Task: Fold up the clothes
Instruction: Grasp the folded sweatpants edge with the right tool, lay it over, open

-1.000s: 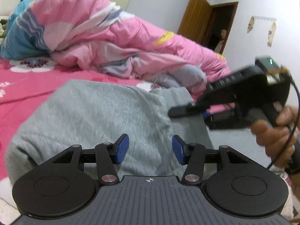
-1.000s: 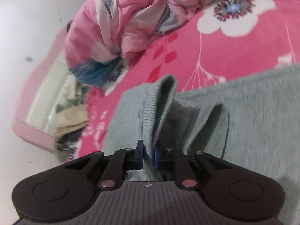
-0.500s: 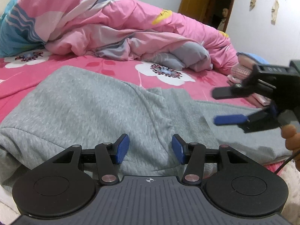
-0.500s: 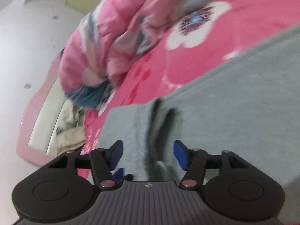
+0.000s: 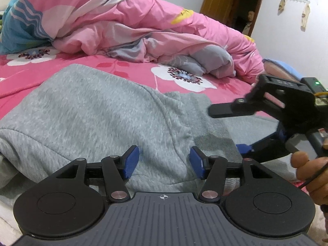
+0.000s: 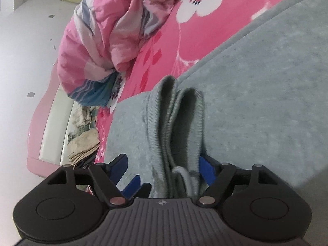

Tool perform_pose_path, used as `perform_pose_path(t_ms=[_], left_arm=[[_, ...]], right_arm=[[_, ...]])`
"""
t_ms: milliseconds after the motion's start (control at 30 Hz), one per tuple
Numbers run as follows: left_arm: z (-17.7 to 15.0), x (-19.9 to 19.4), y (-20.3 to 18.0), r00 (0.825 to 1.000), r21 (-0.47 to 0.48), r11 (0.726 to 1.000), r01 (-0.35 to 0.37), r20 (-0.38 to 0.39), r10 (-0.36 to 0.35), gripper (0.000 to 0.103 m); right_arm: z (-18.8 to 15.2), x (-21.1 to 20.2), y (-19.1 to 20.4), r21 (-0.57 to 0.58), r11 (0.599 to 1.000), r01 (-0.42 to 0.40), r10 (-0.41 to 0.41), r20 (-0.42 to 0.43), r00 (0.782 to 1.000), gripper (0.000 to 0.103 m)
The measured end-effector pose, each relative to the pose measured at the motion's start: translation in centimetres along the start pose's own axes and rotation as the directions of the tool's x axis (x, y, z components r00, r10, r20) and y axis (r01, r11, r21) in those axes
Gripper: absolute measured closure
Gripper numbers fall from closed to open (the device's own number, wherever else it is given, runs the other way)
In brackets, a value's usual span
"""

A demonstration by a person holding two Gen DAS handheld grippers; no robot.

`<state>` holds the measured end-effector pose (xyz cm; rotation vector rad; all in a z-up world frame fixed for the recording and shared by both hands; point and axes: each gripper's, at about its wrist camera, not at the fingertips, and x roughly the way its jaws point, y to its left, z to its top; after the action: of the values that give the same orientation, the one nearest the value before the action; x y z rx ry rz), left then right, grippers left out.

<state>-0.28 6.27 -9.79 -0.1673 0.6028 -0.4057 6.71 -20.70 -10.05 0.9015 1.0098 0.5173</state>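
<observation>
A grey sweatshirt (image 5: 98,110) lies spread on the pink flowered sheet (image 5: 131,69). My left gripper (image 5: 164,161) hovers open just above its near edge, with nothing between the blue pads. To the right, a hand (image 5: 311,174) holds my right gripper (image 5: 231,129), open over the ribbed hem (image 5: 209,123). In the right wrist view the right gripper (image 6: 164,166) stands open around an upright fold of that ribbed hem (image 6: 176,123), and the pads do not press on it. The sweatshirt (image 6: 266,82) fills the right side there.
A bunched pink quilt (image 5: 123,24) lies across the far side of the bed, with a person (image 5: 12,20) at its left end. Another person stands in the doorway (image 5: 249,20). A heap of crumpled cloth (image 6: 82,143) sits by the pink headboard (image 6: 39,123).
A second ago the right gripper was shut on the ribbed hem; it has opened, and the hem fold now stands loose between its fingers. The left gripper stayed open.
</observation>
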Motion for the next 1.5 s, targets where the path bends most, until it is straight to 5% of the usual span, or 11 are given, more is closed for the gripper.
perform_pose_path(t_ms=[100,167,233,300,533,700,867,1500], left_arm=[[-0.2,0.0,0.1,1.0,-0.005,1.0,0.006,0.008,-0.006,0.048],[-0.3,0.1,0.1,1.0,-0.007,1.0,0.006,0.014,-0.006,0.048],[-0.3,0.0,-0.1,1.0,-0.003,1.0,0.001,0.018,-0.001,0.048],[-0.1,-0.3,-0.2,1.0,-0.008,1.0,0.008,0.027,-0.007,0.048],[1.7,-3.6,0.1,0.994,-0.037,0.998,0.048,0.103,-0.044,0.048],[3.5,-5.7,1.9,0.988,-0.113,0.992,0.048,0.15,-0.03,0.048],[4.3,-3.7,2.8,0.996,-0.14,0.989,-0.047,0.062,0.056,0.048],[5.4,3.8,-3.8,0.991,-0.022,0.999,-0.027,-0.128,0.024,0.048]], right_arm=[[0.2,1.3,0.8,-0.031,0.999,0.018,-0.018,-0.007,1.0,0.036],[0.0,2.5,1.4,-0.062,0.997,0.044,-0.046,-0.019,0.999,0.049],[-0.1,2.9,1.7,-0.078,0.994,0.07,-0.071,-0.016,0.997,0.073],[-0.2,2.7,1.9,-0.086,0.992,0.088,-0.088,-0.003,0.996,0.078],[1.0,-1.8,2.3,-0.088,0.996,0.017,-0.01,0.07,0.997,0.08],[2.8,-7.2,1.2,-0.109,0.992,0.057,-0.044,0.122,0.992,0.08],[3.8,-12.5,-1.5,-0.094,0.988,0.12,-0.103,0.172,0.98,0.08],[5.5,-25.0,-12.7,0.002,0.986,0.164,-0.158,0.283,0.946,0.08]])
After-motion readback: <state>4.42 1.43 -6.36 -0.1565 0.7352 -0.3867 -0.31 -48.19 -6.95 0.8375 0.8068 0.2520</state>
